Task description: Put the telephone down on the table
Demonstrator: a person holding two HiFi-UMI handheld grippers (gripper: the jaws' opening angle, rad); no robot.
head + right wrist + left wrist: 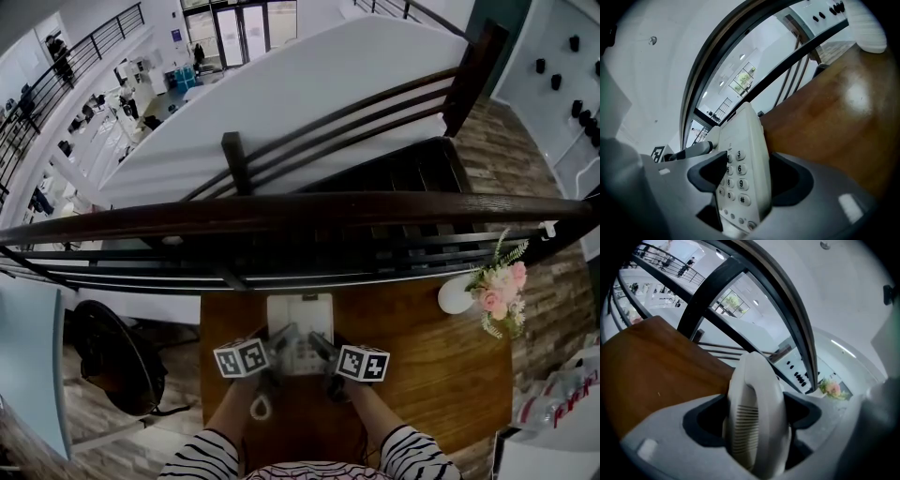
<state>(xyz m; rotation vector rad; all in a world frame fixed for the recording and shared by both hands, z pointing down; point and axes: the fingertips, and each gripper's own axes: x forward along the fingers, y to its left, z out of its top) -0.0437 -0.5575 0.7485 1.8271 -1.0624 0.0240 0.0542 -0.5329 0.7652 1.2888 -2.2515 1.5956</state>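
Left gripper (279, 339): jaws clamped on the handset side of the telephone (300, 328).
Telephone: white, held between both grippers over the wooden table (422, 370), near its railing edge.
Right gripper (323, 345): jaws clamped on the keypad side.

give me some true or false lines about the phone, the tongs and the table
1. The left tongs are shut on the telephone, at its handset. True.
2. The right tongs are open and hold nothing. False: they are shut on the telephone's keypad side.
3. A white vase with pink flowers stands on the wooden table, to the person's right. True.
4. The telephone is black. False: it is white.
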